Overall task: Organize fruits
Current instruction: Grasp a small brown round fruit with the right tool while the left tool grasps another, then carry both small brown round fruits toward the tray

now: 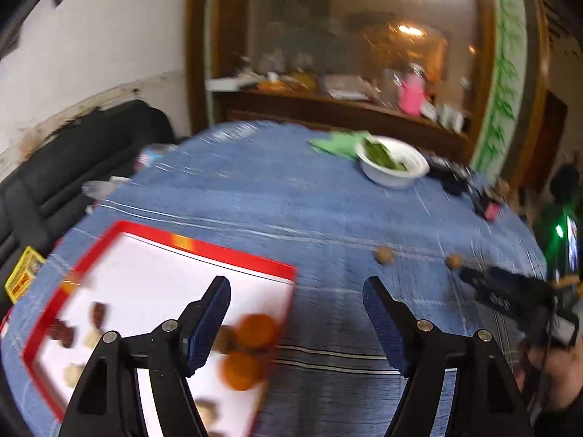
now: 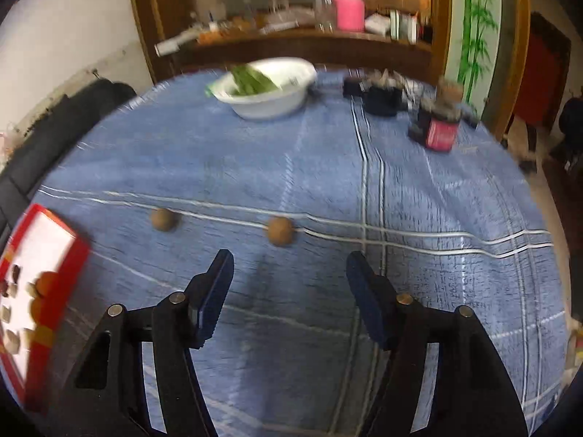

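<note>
Right wrist view, right tongs (image 2: pixel 289 266) agape, tipped downward

Two nuts (image 2: pixel 164 219) (image 2: pixel 280 231) lie on the table (image 2: pixel 255 153), right of the tray (image 2: pixel 69 255); a bowl (image 2: pixel 267 103) sits behind them.

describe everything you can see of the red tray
The tray is a shallow rectangle with a raised red rim and a white floor; yellow-orange patches break the rim. It lies flat on the blue cloth near the table's left edge. Inside are two oranges touching each other, some dark red pieces and pale lumps, all blurred. The left gripper, jaws open, hangs over its near corner, touching nothing visible.
</note>
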`<state>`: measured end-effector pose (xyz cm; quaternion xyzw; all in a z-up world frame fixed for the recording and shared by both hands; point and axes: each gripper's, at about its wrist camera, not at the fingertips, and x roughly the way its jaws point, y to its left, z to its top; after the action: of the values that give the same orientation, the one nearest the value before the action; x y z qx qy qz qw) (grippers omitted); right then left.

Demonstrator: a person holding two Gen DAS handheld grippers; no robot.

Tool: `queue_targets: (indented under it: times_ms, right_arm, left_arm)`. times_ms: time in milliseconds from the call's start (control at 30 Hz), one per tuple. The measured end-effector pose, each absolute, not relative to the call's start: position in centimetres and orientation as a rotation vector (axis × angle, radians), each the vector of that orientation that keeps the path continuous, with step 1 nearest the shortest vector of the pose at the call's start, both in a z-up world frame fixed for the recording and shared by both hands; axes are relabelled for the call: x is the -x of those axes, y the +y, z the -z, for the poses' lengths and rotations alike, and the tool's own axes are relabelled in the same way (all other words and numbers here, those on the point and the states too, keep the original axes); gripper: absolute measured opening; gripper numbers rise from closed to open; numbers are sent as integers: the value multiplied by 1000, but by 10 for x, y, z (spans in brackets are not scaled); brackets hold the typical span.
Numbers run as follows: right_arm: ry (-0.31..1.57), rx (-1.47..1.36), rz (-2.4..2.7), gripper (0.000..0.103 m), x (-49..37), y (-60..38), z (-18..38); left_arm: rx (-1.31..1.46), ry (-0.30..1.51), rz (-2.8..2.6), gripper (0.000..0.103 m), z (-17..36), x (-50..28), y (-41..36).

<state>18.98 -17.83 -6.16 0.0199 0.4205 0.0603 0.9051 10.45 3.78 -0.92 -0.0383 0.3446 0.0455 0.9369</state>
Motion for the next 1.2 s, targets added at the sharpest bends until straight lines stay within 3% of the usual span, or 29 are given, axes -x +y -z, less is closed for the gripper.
queue_targets:
  times_ms: [133, 167, 200, 267, 400, 567, 667, 867, 1200]
  right_arm:
    - [863, -4, -157, 57, -208, -169, 60]
    - [878, 17, -152, 51, -217, -165, 63]
    - [908, 31, -140, 26, -226, -162, 68]
    - [934, 41, -121, 19, -237, -160, 75]
    - [930, 0, -129, 19, -219, -177, 67]
    - [872, -89, -163, 19, -170, -204, 50]
    - [827, -132, -180, 19, -151, -211, 42]
    - [814, -144, -220, 19, -149, -208, 44]
    - [834, -83, -209, 19, -142, -196, 47]
  left_arm:
    - [69, 755, -94, 73, 23, -125, 21]
    - [70, 760, -97, 73, 25, -132, 21]
    - [70, 758, -96, 73, 27, -138, 16]
    - [56, 760, -77, 73, 31, -148, 6]
    - [34, 788, -32, 63, 46, -176, -22]
    - [29, 822, -48, 59, 64, -217, -46]
    - [4, 909, -44, 23, 81, -241, -56]
    - [9, 912, -37, 22, 81, -227, -52]
    - [49, 850, 58, 22, 56, -125, -41]
